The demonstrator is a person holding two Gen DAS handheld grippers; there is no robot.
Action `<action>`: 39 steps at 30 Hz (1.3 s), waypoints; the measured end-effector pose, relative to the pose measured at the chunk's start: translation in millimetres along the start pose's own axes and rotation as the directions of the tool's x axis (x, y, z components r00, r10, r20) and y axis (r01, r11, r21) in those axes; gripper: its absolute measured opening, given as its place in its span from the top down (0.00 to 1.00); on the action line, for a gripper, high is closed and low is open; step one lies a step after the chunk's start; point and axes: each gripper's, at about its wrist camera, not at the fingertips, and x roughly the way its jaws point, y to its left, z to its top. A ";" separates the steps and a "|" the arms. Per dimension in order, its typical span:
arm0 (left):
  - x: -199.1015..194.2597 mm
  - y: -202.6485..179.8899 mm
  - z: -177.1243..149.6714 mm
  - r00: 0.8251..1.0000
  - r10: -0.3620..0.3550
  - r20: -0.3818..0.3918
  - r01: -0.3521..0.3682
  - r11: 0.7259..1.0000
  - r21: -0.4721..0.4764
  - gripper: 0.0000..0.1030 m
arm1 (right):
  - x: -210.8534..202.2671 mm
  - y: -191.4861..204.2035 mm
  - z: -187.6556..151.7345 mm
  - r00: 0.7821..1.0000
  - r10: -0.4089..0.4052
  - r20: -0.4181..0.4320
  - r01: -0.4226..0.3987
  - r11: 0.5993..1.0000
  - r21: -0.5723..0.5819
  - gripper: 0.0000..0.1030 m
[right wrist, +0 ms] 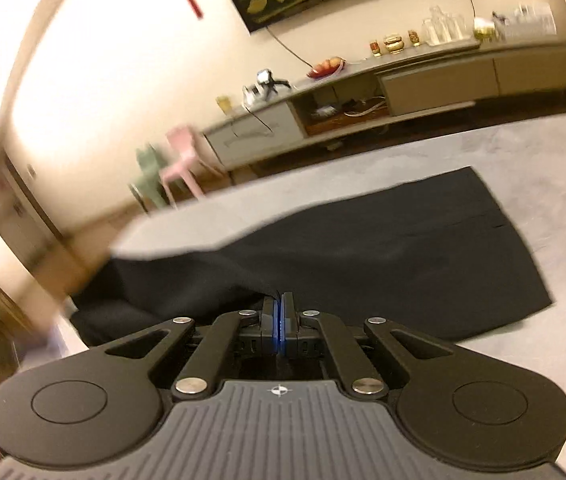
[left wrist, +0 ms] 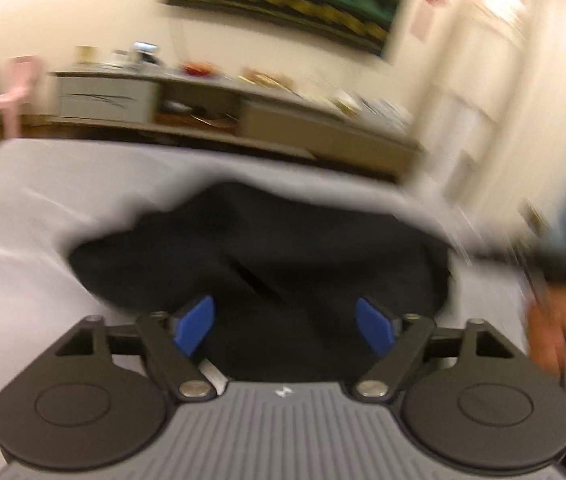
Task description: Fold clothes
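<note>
Stretching rightward — black garment (right wrist: 363, 248) across grey cloth (right wrist: 483, 148).

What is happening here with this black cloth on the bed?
A person is folding a black garment on a grey bed sheet, holding a pair of tongs in each hand. The right tongs are shut, apparently pinching an edge of the garment. The left tongs are open above the fabric, gripping nothing. The far part lies flat; the near part is bunched.

Left gripper (left wrist: 285, 326) spread wide; right gripper (right wrist: 281, 312) pressed closed.
</note>
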 end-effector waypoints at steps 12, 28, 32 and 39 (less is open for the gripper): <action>77.1 -31.7 -30.7 0.980 0.078 -0.185 -0.067 0.996 0.065 0.97 | -13.9 -34.6 8.5 0.996 0.084 0.038 -0.089 0.982 0.165 1.00; -25.4 146.7 13.5 0.934 0.338 -0.116 -0.354 0.918 -0.179 0.94 | 57.1 21.6 2.1 0.984 -0.156 -0.085 0.105 0.896 -0.432 0.15; -18.8 155.6 -2.2 0.937 0.322 -0.136 -0.345 0.914 -0.213 0.76 | 103.9 39.1 -6.3 0.978 -0.063 -0.200 -0.034 0.895 -0.445 0.14; -3.8 171.3 -20.2 0.943 0.295 -0.154 -0.326 0.912 -0.249 0.62 | 157.3 60.5 -11.3 0.958 -0.142 -0.249 -0.007 0.856 -0.516 0.52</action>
